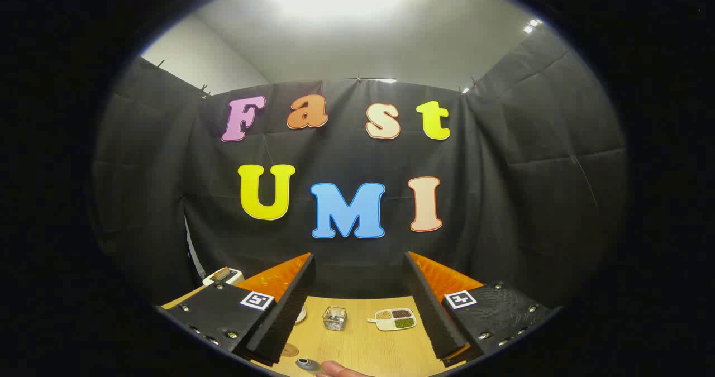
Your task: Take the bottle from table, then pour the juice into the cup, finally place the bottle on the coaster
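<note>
My gripper (358,258) is held high above the wooden table (363,346), open, with nothing between its fingers. On the table below and between the fingers stands a small clear square cup (334,318). A round brown coaster (289,349) lies nearer to me, partly hidden by the left finger. Closest to me a small grey round top (306,364) pokes into sight, possibly the bottle's cap; the rest is hidden. A person's fingertip (338,370) rests right beside it.
A white divided dish (395,319) with grains sits to the right of the cup. A white plate edge (301,314) peeks out by the left finger. A white box (222,276) stands at the table's far left, against the black cloth wall.
</note>
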